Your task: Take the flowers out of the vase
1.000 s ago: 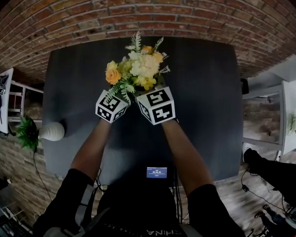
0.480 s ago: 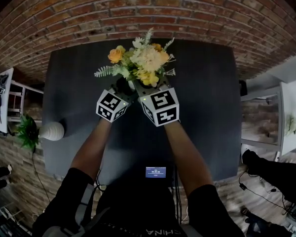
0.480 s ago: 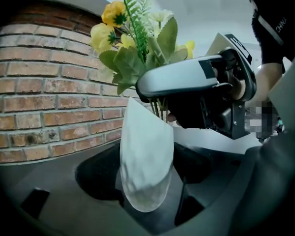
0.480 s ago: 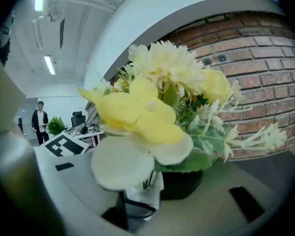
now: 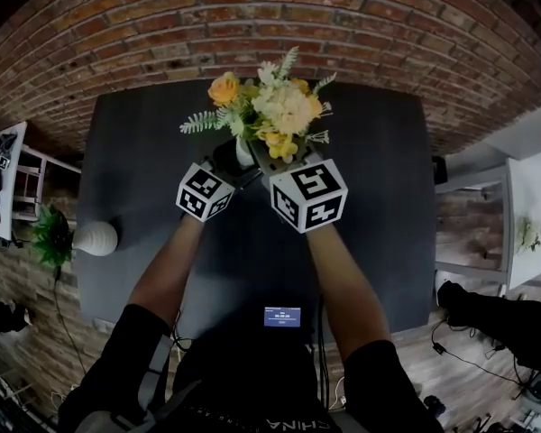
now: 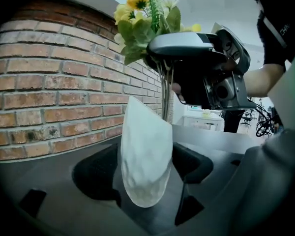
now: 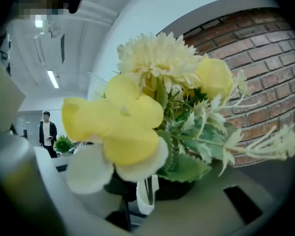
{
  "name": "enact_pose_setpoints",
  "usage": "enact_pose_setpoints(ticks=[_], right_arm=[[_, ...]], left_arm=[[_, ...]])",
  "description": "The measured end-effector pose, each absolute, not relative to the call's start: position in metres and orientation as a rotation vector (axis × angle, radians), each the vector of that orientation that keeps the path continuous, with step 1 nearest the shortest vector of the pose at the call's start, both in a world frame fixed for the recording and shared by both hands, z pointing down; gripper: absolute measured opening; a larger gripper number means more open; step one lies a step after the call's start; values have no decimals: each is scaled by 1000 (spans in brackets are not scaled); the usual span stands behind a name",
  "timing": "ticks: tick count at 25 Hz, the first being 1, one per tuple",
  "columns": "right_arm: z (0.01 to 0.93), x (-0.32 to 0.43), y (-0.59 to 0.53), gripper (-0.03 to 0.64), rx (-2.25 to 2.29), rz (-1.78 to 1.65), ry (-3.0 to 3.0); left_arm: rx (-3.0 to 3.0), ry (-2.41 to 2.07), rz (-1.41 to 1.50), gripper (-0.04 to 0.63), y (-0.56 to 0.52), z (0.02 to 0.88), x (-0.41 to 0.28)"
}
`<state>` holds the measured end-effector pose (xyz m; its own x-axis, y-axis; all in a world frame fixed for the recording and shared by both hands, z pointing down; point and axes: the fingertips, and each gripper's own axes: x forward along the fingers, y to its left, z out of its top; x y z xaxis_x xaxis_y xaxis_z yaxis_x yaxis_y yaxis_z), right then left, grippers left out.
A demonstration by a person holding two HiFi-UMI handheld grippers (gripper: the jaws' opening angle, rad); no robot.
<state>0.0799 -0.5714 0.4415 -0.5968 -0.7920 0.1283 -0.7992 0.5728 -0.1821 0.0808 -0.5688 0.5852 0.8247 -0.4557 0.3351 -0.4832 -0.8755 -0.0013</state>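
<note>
**Far left.** Green plant [image 5: 50,240] in a rounded white pot [image 5: 96,238], at the left edge of the dark table [image 5: 370,197].

**Left of centre.** Left gripper [image 6: 143,173], held on a bare forearm, marker cube uppermost in the head view. Jaws clamped from both sides on the lower body of the white vase [image 6: 145,151]. Vase slightly tilted, textured surface, near the table's far edge. Contact between base and table: not determinable.

**Centre.** Flowers [image 5: 275,106]: yellow, cream and orange blooms with fern sprigs and broad green leaves, one bunch. Heads well above the vase mouth, in front of the brick wall [image 5: 252,16]. Stems [image 6: 165,95] gathered together, with the lower ends running down behind the vase rim, not clear of it.

**Centre, near edge of table.** Small lit screen [image 5: 285,317], text unreadable.

**Right of centre.** Right gripper [image 7: 147,193], marker cube uppermost, just beside the left gripper. Jaws just drawn closer, gripping the flower stems directly under the leaves and above the vase.

**Far right.** White side table [image 5: 523,197], well apart from the dark table.
</note>
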Motion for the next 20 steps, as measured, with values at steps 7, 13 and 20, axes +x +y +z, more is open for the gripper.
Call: enact_pose_setpoints(ticks=[7,13,20], right_arm=[[409,81,-568,80,1429,289,-2787],[365,88,-558,80,1483,198,-2807],[311,95,-533,80,1521,130,-2843]], left_arm=[[2935,-757,525,333,-562,575,73],[2976,-752,537,333,-549,551,58],[2978,-822,535,333,-527,519,30]])
